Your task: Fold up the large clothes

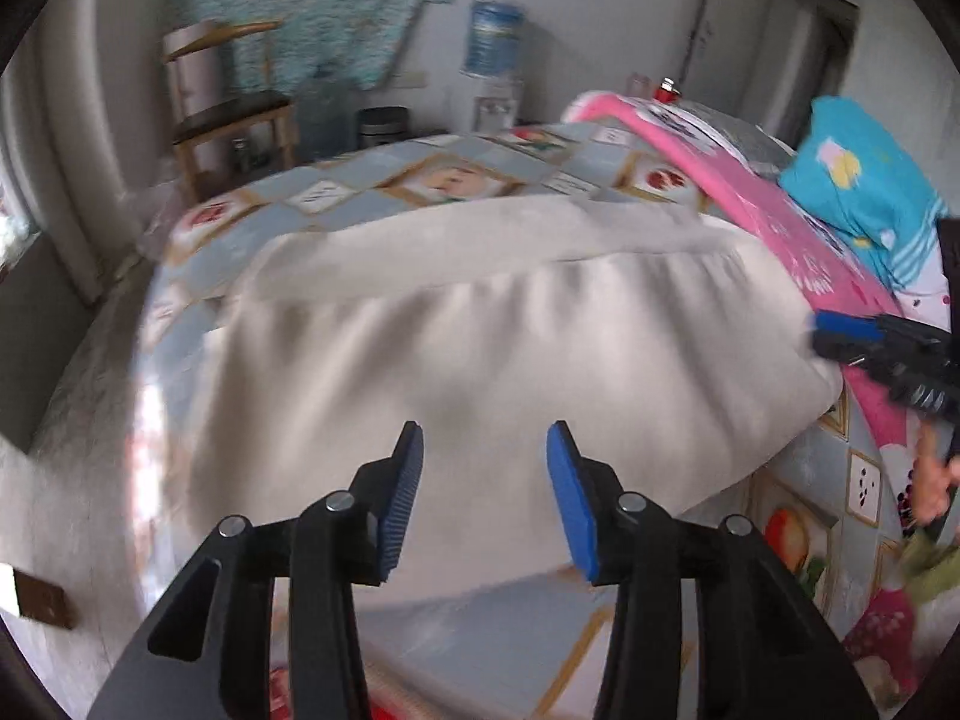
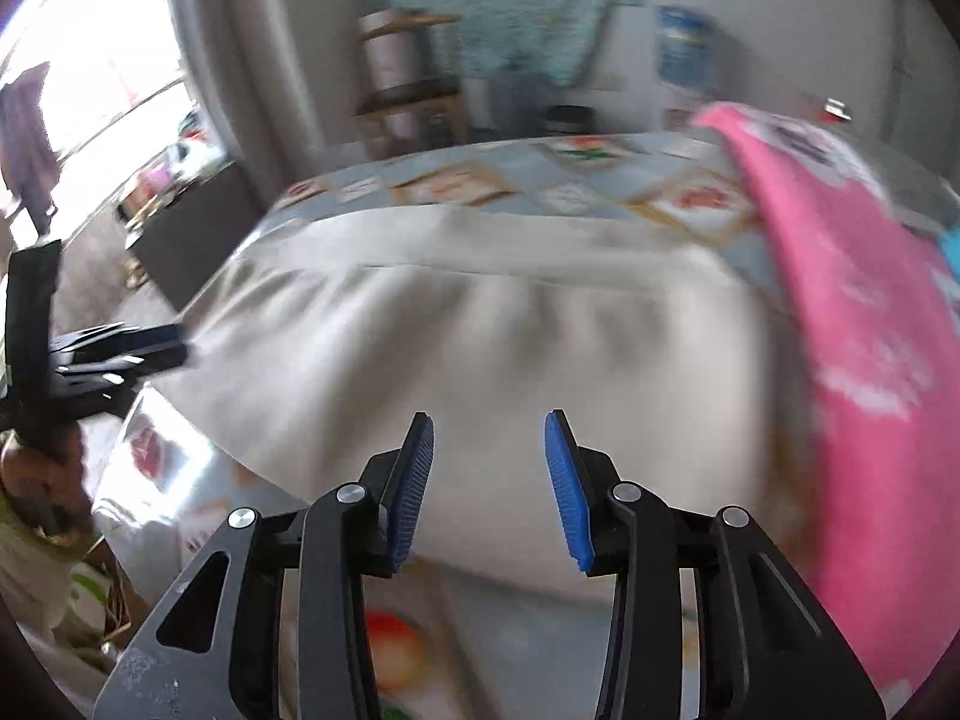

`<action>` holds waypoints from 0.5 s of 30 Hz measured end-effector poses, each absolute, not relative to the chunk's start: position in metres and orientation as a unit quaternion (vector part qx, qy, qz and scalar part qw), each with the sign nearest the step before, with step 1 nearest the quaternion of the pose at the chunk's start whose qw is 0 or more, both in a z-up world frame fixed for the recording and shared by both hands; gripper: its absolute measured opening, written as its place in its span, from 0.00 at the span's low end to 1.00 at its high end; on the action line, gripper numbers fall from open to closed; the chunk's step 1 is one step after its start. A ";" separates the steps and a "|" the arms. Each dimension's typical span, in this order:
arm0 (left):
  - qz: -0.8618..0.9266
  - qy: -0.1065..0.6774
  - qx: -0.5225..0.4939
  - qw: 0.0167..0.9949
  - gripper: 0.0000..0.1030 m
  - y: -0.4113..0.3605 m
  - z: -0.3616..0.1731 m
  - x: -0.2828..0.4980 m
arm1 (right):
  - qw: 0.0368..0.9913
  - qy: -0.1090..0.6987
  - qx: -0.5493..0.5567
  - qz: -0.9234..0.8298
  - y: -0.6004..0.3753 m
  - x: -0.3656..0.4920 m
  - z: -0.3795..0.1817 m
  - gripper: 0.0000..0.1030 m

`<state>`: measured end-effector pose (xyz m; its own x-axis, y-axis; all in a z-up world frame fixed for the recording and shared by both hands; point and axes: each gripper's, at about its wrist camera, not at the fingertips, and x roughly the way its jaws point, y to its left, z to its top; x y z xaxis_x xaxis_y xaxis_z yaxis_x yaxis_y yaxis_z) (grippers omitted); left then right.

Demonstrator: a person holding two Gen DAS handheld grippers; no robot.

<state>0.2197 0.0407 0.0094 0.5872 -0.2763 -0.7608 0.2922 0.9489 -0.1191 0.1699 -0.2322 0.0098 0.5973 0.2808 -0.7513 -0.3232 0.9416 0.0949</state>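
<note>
- Left wrist view: left gripper (image 1: 485, 480) hovers with jaws apart, nothing between them, above the near edge of the cream garment (image 1: 480, 324) spread on the patterned bed (image 1: 420, 174). Right gripper (image 1: 870, 342) sits at the garment's right edge.
- Right wrist view: right gripper (image 2: 489, 480), jaws apart and empty, over the cream garment (image 2: 480, 330); pink cloth (image 2: 840, 330) lies right. Judged between folds; next, each claw must pinch an edge.

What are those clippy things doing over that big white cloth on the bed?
A person holds a gripper in each hand over a big white garment spread on a bed with a patterned sheet. The left gripper and the right gripper both hang open just above the cloth, with nothing pinched between their blue pads. A pink cloth lies along one side. The pictures are blurry. The white garment already looks folded over at its far edge.
</note>
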 end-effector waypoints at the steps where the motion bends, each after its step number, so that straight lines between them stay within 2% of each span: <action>1: -0.173 0.431 0.000 0.886 0.41 0.029 0.003 0.228 | 0.890 0.419 -0.025 0.179 -0.220 0.174 0.006 0.27; 2: -0.174 0.434 0.001 0.884 0.41 0.024 -0.001 0.233 | 0.885 0.423 -0.021 0.192 -0.208 0.180 0.000 0.22; 7: -0.145 0.470 0.014 0.871 0.41 0.011 -0.034 0.251 | 0.856 0.470 -0.072 0.204 -0.174 0.197 -0.038 0.16; 12: -0.160 0.448 -0.004 0.880 0.41 0.019 -0.019 0.256 | 0.866 0.443 -0.055 0.225 -0.173 0.208 -0.007 0.13; 15: -0.146 0.450 -0.009 0.881 0.41 0.018 -0.019 0.275 | 0.864 0.441 -0.059 0.237 -0.163 0.222 -0.008 0.13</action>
